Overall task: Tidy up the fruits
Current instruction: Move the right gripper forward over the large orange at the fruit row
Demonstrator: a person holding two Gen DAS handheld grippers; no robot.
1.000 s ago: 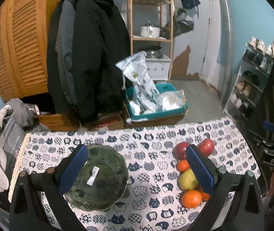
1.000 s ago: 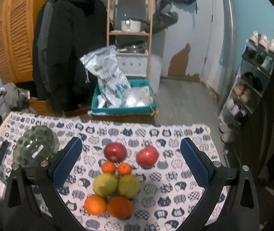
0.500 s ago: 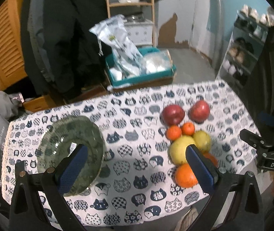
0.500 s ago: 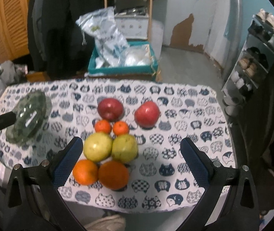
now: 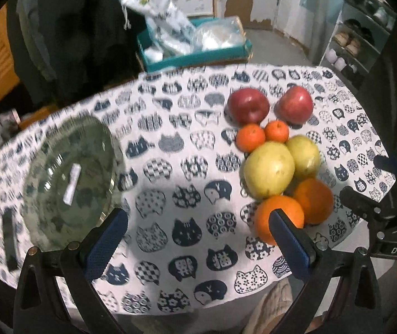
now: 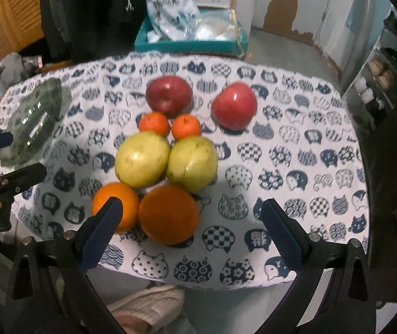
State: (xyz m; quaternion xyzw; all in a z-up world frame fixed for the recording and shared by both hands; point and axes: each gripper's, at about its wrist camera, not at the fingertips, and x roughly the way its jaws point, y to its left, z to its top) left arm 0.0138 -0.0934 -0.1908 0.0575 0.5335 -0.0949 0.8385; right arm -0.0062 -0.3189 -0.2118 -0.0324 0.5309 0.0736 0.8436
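1. The tabletop is lying under a white cloth printed with dark blue cat heads, its front edge hanging rounded toward the cameras.
2. A green glass bowl with a ribbed, scalloped rim and a white sticker is sitting at the left end of the cloth, just ahead of the left claw's left finger.
3. The fruit is sitting in paired rows right of the middle: two smooth yellow-green pears are touching side by side, and in front of them two dimpled oranges are touching each other.
4. Two shiny red apples are sitting in the back row, slightly apart.
5. Two little tangerines are sitting between the apples and the pears.
6. The left claw is hanging wide open and empty over bare cloth, with the bowl to its left and the fruit to its right; its right finger is overlapping the nearest orange in view.
7. The right claw is gaping wide and empty above the front edge, with the darker orange lying between its blue textured pads.
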